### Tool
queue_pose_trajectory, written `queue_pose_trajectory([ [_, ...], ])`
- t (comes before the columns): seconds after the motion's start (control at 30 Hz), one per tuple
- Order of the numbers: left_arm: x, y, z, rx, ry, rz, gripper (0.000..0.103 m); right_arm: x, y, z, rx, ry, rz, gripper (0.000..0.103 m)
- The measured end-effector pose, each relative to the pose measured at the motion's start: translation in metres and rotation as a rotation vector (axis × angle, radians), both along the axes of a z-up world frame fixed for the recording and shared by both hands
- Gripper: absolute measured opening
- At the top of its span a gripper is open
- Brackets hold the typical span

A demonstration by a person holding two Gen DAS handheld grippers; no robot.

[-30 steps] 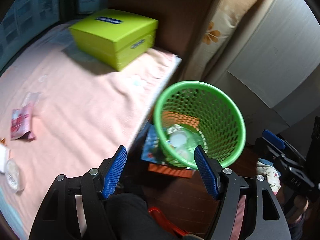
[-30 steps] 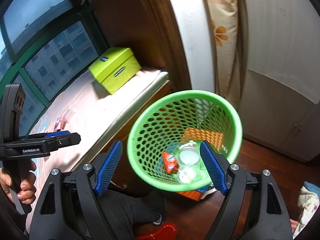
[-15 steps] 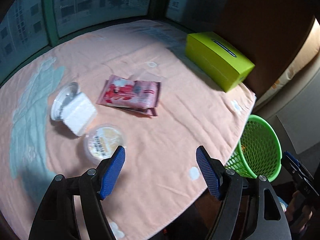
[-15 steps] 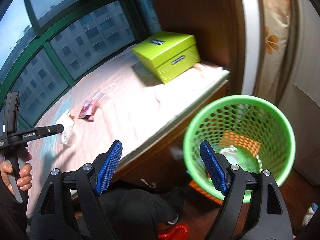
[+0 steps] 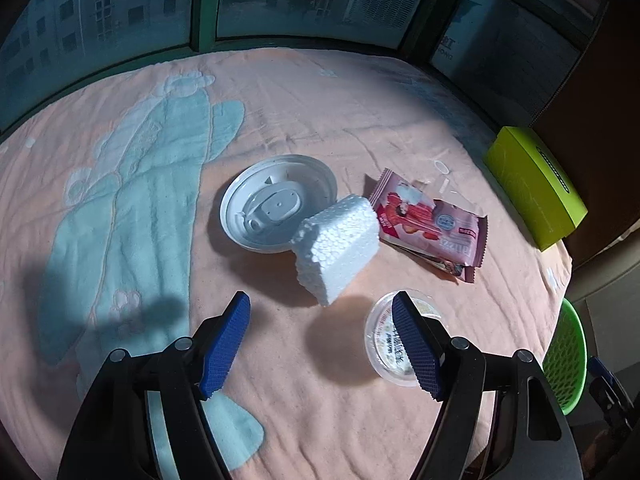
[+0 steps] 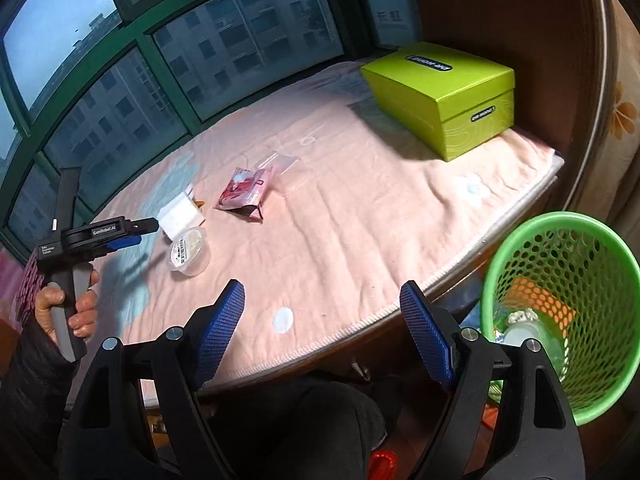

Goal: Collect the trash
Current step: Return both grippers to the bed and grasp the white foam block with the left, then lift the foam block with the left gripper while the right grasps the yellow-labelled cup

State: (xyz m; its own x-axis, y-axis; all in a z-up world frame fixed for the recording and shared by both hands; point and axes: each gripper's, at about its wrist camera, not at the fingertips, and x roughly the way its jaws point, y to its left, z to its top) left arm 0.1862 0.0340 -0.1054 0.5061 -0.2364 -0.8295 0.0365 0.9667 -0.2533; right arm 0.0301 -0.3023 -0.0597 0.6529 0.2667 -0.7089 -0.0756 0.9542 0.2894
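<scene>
Trash lies on a pink blanket (image 5: pixel 360 120): a white foam block (image 5: pixel 340 248), a white round lid (image 5: pixel 276 204), a pink snack wrapper (image 5: pixel 432 220) and a clear plastic cup (image 5: pixel 390 344). My left gripper (image 5: pixel 320 340) is open and empty, just short of the foam block, its right finger over the cup. It shows in the right wrist view (image 6: pixel 132 232) beside the cup (image 6: pixel 188 250). My right gripper (image 6: pixel 324 336) is open and empty at the blanket's edge. The green mesh basket (image 6: pixel 560 308) holding trash stands to its right.
A lime green box (image 6: pixel 444 96) sits at the blanket's far right corner. Windows (image 6: pixel 160 60) curve around the back. A wooden panel (image 6: pixel 500 8) rises behind the box. The basket's rim (image 5: pixel 568 356) shows past the blanket edge in the left wrist view.
My left gripper swung from over the basket to the trash on the blanket. My right gripper turned left, away from the basket toward the blanket.
</scene>
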Motion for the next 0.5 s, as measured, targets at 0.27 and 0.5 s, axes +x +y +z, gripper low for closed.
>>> queue_pose_trajectory([
  [0.27, 0.021, 0.005, -0.022, -0.072, 0.002, 0.000, 0.069, 0.015, 0.024, -0.006, -0.011, 0.032, 0.053, 0.080],
  [0.5, 0.032, 0.001, -0.031, -0.078, -0.008, -0.020, 0.069, 0.028, 0.043, -0.011, -0.010, 0.049, 0.098, 0.080],
])
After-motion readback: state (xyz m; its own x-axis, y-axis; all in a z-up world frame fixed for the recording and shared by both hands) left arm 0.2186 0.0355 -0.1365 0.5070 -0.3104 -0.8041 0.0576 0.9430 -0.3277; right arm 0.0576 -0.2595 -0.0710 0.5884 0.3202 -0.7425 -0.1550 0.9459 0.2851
